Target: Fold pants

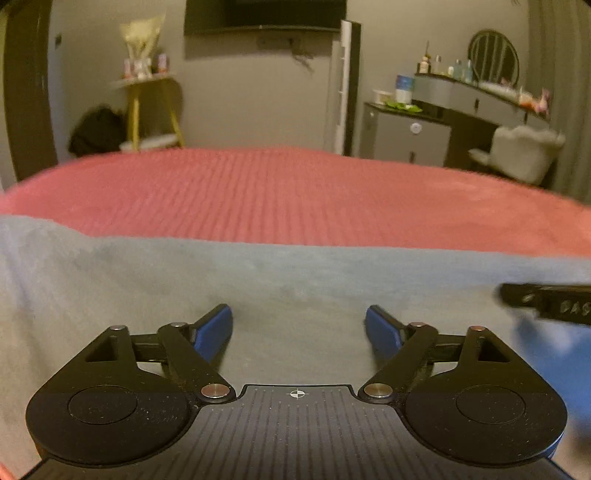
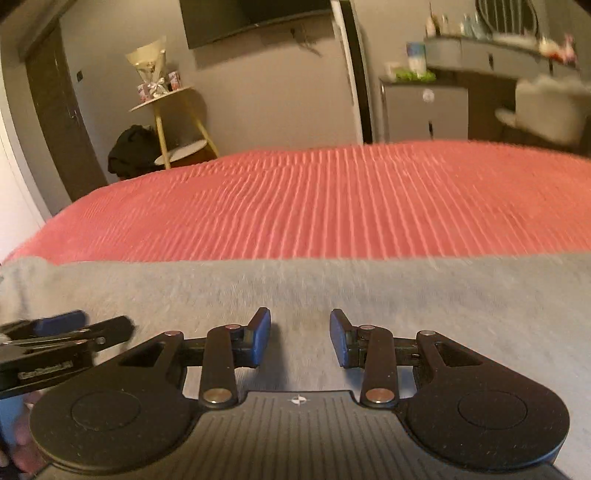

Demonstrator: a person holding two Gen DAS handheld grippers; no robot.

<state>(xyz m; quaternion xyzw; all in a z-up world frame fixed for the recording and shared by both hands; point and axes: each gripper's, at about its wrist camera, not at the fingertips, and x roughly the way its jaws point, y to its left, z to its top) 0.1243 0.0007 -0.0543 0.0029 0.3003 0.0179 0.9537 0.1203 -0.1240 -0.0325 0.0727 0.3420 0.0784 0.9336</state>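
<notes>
Both my grippers, left point(image 1: 299, 328) and right point(image 2: 300, 338), hover spread and empty over soft grey fleece pants point(image 1: 147, 288) on the ribbed red bedspread point(image 1: 295, 199), lining up a grab.

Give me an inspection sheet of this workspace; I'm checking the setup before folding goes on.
Surface: bed with red ribbed bedspread.
Job's things: grey fabric pants lying flat along the near edge.
Clutter: nothing seen on the bed.
Grippers: left gripper open wide above the pants; right gripper open, narrower, nothing between its pads.
Cables: nothing seen.
Surroundings: wall-mounted television, yellow-legged side table, dressing table with round mirror.
</notes>
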